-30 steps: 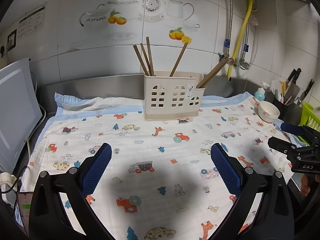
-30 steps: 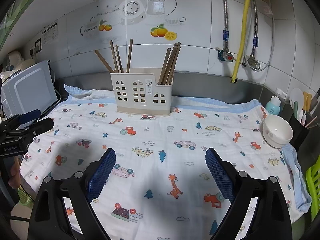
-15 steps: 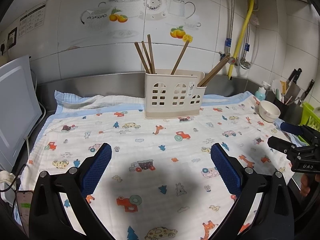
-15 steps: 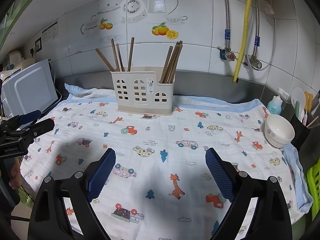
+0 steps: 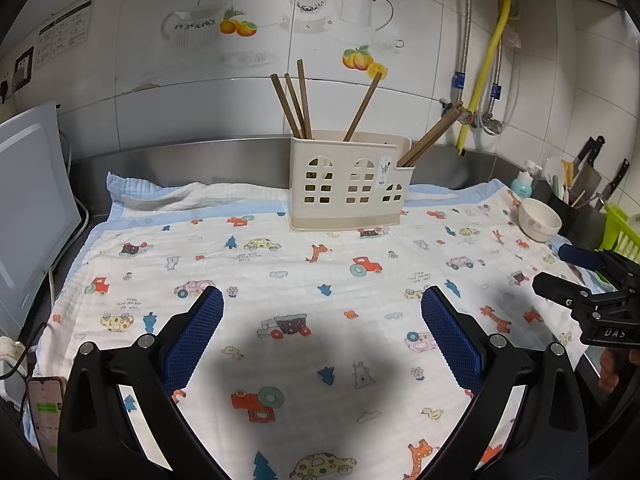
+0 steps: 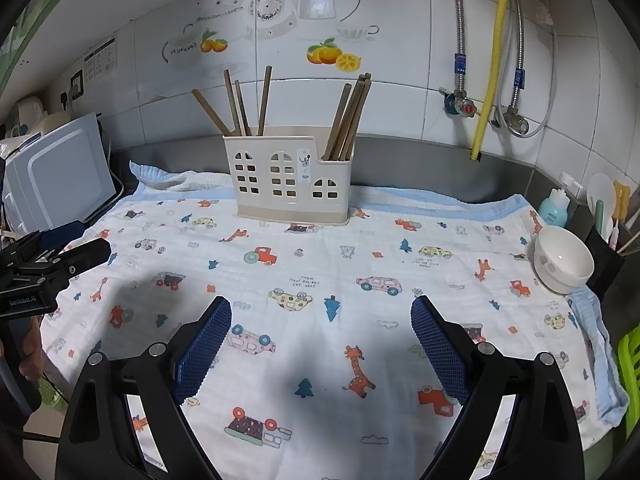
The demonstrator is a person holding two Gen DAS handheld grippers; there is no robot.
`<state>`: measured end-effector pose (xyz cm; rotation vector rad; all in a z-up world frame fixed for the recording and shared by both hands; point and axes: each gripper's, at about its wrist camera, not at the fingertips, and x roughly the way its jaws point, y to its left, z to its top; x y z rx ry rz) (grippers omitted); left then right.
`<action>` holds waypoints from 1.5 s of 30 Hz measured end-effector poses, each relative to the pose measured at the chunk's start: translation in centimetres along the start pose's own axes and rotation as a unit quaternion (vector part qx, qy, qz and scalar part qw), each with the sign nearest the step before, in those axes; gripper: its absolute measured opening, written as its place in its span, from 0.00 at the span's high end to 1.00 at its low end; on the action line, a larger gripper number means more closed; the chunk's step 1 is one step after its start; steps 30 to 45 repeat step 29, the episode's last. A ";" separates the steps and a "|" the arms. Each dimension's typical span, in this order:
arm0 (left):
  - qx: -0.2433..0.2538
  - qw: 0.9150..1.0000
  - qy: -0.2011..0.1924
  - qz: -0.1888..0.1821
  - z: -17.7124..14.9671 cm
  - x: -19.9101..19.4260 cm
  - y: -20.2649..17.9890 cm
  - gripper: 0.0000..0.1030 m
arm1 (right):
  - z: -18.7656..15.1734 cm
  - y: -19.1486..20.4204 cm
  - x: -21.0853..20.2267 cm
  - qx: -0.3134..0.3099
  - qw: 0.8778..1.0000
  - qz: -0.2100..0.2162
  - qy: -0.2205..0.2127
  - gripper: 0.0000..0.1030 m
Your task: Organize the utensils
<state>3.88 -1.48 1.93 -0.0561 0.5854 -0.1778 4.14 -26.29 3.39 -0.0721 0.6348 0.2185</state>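
Note:
A cream plastic utensil holder (image 5: 349, 184) (image 6: 289, 178) stands at the back of the counter on a cartoon-print cloth (image 5: 304, 280) (image 6: 320, 280). Several brown chopsticks (image 5: 298, 104) (image 6: 244, 106) lean in its taller compartments, and another bundle of chopsticks (image 5: 430, 138) (image 6: 348, 118) sits in the low right compartment. My left gripper (image 5: 322, 336) is open above the near cloth with nothing between its blue pads. My right gripper (image 6: 321, 344) is open too, empty, well short of the holder. Each gripper shows at the edge of the other's view: right gripper (image 5: 584, 280), left gripper (image 6: 52, 252).
A white bowl (image 5: 539, 220) (image 6: 563, 258) sits at the cloth's right edge, beside a dark caddy (image 6: 604, 256) with spoons and knives. A white appliance (image 5: 28, 208) (image 6: 60, 176) stands at the left. A green rack (image 5: 622, 236) is far right. A phone (image 5: 44, 400) lies front left.
Both views have shifted slightly, the holder sitting a little higher in the frames. Both grippers stay open and nothing on the cloth has moved.

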 end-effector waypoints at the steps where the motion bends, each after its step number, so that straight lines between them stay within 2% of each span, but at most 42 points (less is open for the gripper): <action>1: 0.000 1.000 0.000 0.000 0.0 0.0 0.0 0.05 | 0.0 0.0 0.1 0.000 1.000 0.000 0.001 0.14; 12: -0.006 1.000 -0.001 -0.007 -0.3 0.1 0.1 0.05 | -0.1 0.1 0.2 0.000 1.000 0.000 0.003 0.14; 22: -0.012 1.000 0.006 0.015 -0.1 0.5 0.4 0.05 | -0.2 0.0 0.2 0.000 1.000 0.001 0.003 0.14; 45: -0.009 1.000 0.008 0.009 -0.2 0.5 0.4 0.05 | -0.2 -0.1 0.2 0.000 1.000 0.001 0.003 0.14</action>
